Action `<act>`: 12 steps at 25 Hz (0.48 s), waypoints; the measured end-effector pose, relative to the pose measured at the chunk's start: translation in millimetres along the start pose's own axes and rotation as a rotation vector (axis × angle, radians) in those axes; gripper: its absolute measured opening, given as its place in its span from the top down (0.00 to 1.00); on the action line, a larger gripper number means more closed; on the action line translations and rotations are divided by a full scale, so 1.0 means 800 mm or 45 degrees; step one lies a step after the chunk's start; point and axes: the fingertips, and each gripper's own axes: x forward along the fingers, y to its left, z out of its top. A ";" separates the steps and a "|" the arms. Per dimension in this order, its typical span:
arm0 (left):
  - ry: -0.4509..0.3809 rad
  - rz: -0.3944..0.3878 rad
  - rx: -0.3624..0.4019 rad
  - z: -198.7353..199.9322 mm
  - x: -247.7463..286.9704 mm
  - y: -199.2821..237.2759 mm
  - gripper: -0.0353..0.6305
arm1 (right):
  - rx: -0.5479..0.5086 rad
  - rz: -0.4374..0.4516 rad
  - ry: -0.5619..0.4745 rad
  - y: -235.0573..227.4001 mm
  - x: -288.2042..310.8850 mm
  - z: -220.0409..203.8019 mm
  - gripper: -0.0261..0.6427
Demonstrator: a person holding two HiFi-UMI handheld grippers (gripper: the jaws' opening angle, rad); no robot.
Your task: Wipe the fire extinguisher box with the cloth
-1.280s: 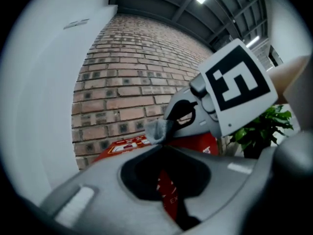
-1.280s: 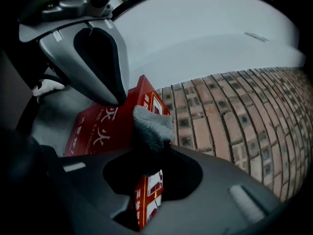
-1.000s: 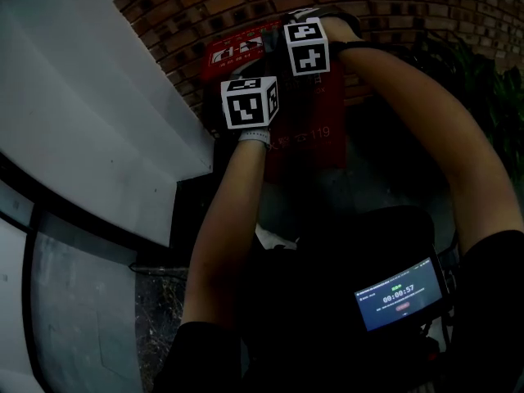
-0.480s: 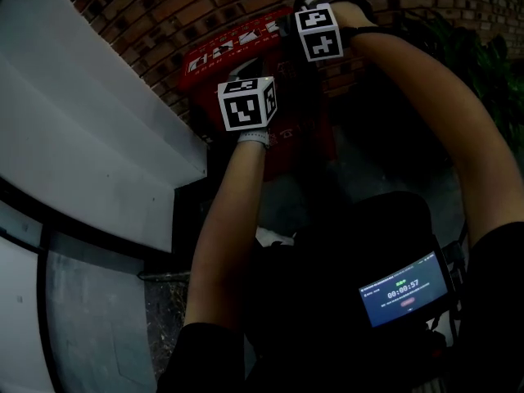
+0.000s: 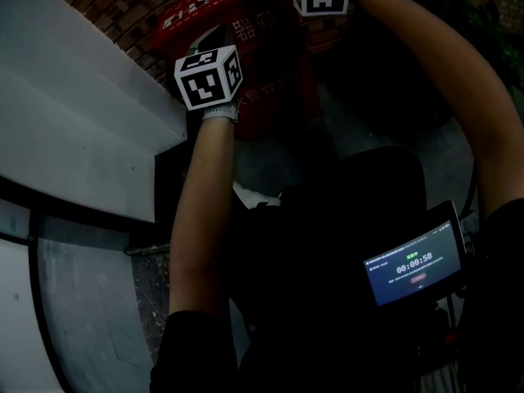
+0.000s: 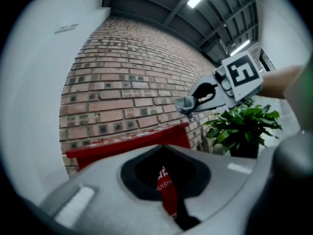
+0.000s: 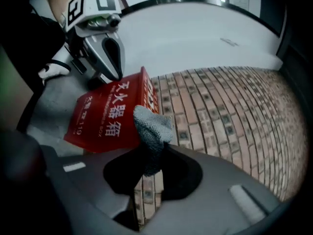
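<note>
The right gripper [image 7: 152, 153] has its jaws clamped on a grey cloth [image 7: 151, 126], just beside the red fire extinguisher box [image 7: 105, 116]. The left gripper [image 6: 166, 175] has its jaws together with nothing between them, near the box's top by the brick wall [image 6: 127, 92].

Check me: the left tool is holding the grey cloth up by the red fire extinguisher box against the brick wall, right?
Wrong tool. The grey cloth is held by the right tool, not the left tool. The right gripper view shows it pinched between that tool's jaws, up by the red fire extinguisher box against the brick wall.
</note>
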 end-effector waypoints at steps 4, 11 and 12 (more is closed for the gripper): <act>-0.016 0.012 -0.028 -0.030 -0.020 0.011 0.94 | -0.081 0.055 -0.098 0.055 -0.004 0.054 0.86; -0.093 -0.001 -0.131 -0.104 -0.040 0.018 0.94 | 0.543 0.122 -0.482 0.153 -0.007 0.116 0.86; -0.108 -0.009 -0.141 -0.114 -0.042 0.018 0.94 | 0.630 0.138 -0.516 0.168 -0.005 0.119 0.86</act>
